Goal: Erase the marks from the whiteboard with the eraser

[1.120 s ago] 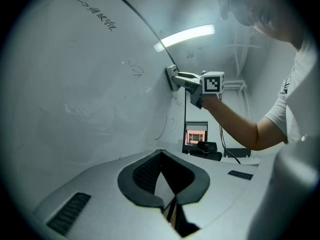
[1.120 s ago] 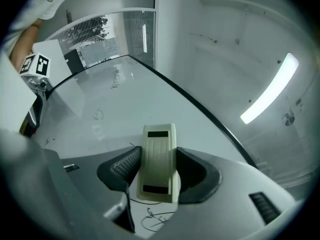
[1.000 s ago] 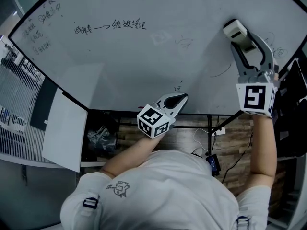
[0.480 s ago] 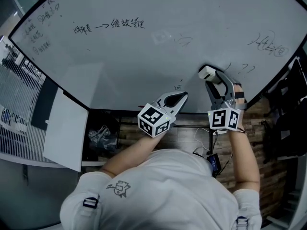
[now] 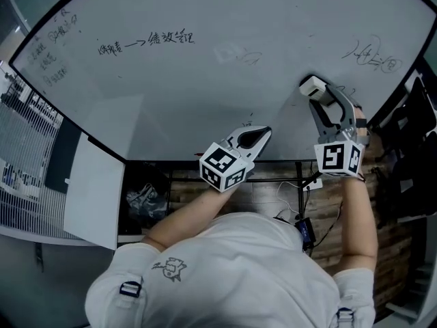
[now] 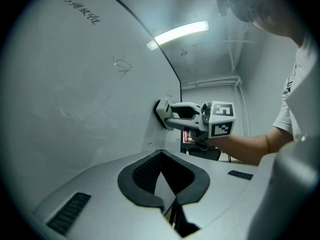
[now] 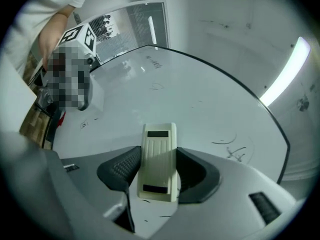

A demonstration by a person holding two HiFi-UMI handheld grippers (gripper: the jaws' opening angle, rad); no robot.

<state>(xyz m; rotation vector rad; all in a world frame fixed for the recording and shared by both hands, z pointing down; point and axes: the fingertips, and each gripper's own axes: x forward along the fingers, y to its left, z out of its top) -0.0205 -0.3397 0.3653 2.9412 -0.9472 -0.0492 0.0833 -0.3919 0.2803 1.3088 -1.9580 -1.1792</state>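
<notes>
the big whiteboard [image 5: 191, 94] fills the head view, with writing [image 5: 147, 41] near its top left corner and scribbles [image 5: 372, 55] by its right edge. the right gripper [image 5: 319, 96] presses the eraser [image 5: 312, 85] on the board near the lower right edge. only its own view shows both jaws tight on the eraser's sides; the left gripper view shows it flat against the board, wiping face hidden. the left gripper [image 5: 261, 134] sits at the bottom edge, jaws together, holding nothing.
</notes>
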